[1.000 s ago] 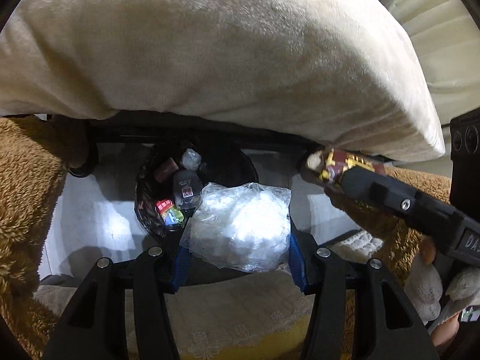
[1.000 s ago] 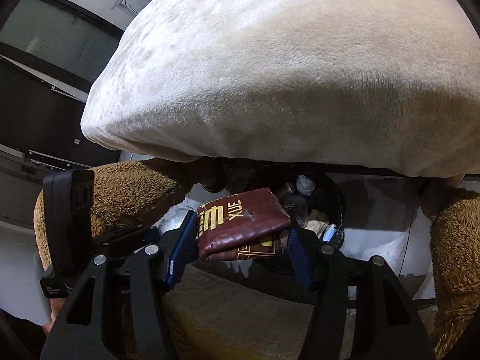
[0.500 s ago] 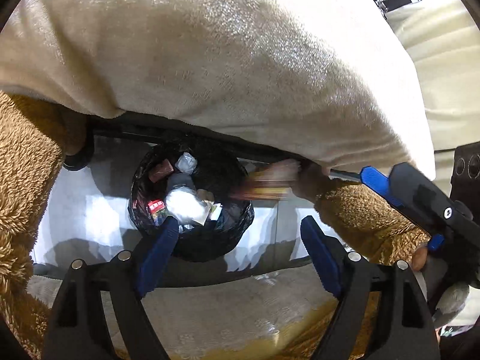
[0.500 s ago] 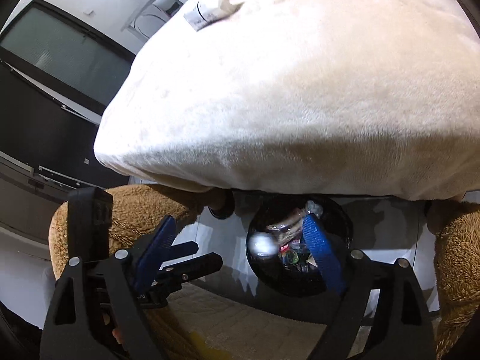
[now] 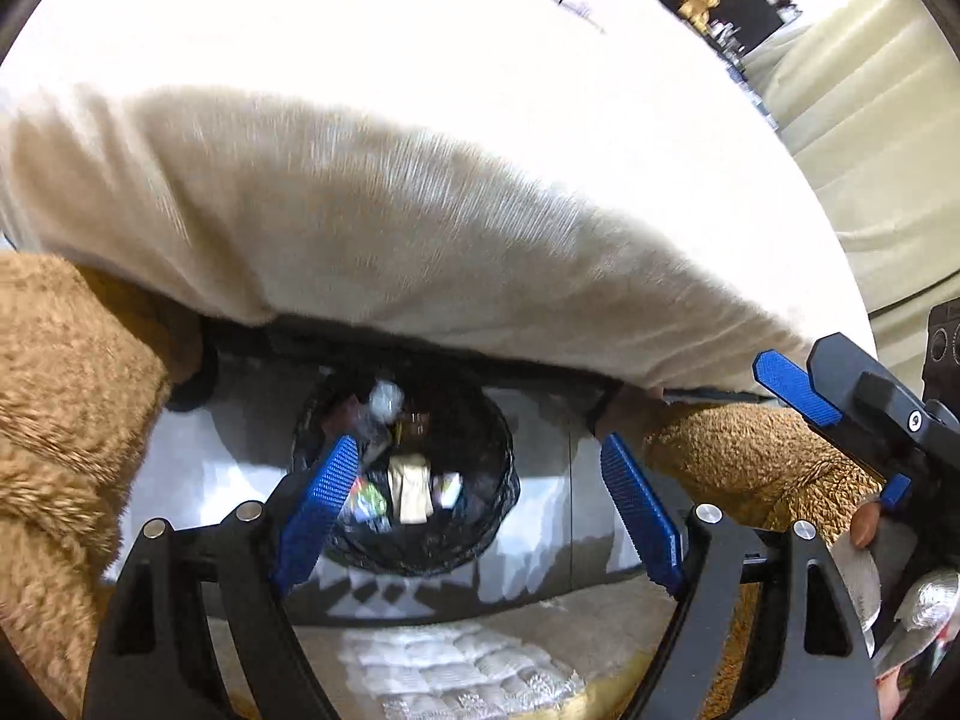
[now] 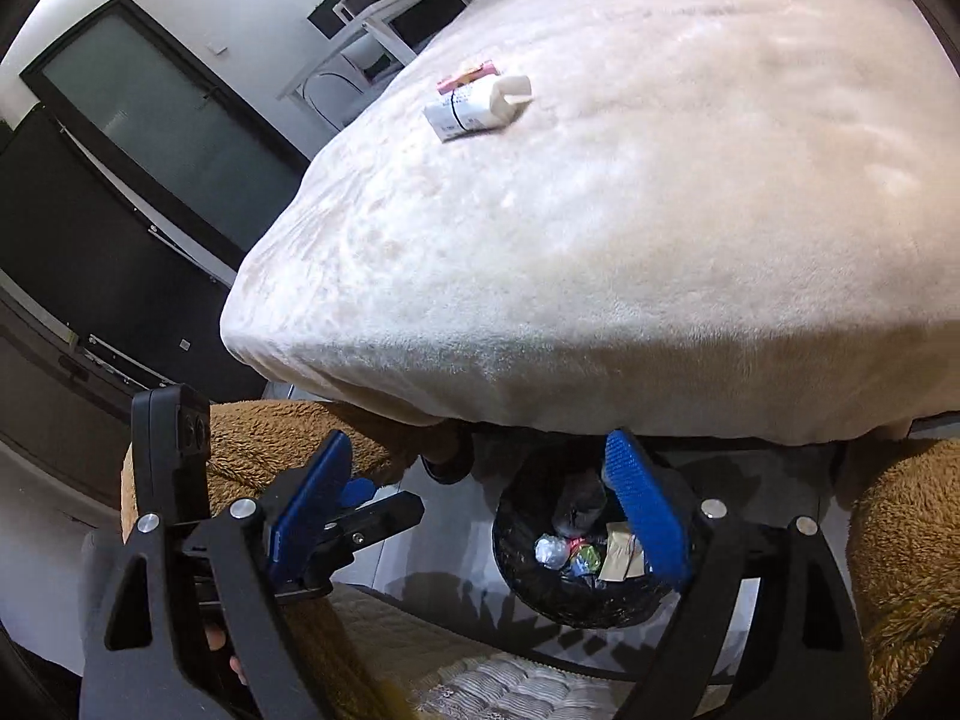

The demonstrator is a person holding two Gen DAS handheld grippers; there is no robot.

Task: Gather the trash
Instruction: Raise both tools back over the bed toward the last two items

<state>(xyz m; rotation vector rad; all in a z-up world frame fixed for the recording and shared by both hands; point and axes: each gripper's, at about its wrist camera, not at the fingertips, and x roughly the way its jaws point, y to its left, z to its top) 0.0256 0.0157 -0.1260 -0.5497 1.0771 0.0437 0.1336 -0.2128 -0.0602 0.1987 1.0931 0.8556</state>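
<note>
A black-lined trash bin (image 5: 480, 516) stands on the pale floor below the bed edge, holding several wrappers and bags; it also shows in the right wrist view (image 6: 522, 564). My left gripper (image 5: 480, 510) is open and empty above the bin. My right gripper (image 6: 480, 510) is open and empty, just left of and above the bin; it appears at the right of the left wrist view (image 5: 840, 420). A white carton-like piece of trash (image 6: 477, 105) with a small pink packet behind it lies on the cream bed cover (image 6: 600, 210).
The cream bed cover (image 5: 420, 150) overhangs the bin. Brown fuzzy sleeves (image 5: 54, 420) sit at both sides. A quilted cushion edge (image 5: 456, 678) lies below the grippers. A dark glass door (image 6: 138, 138) and a white side table (image 6: 384, 18) stand beyond the bed.
Both grippers opened and let go: the clear plastic bag and the maroon packet dropped into the bin. Both grippers then rose, bringing the top of the bed into view.
</note>
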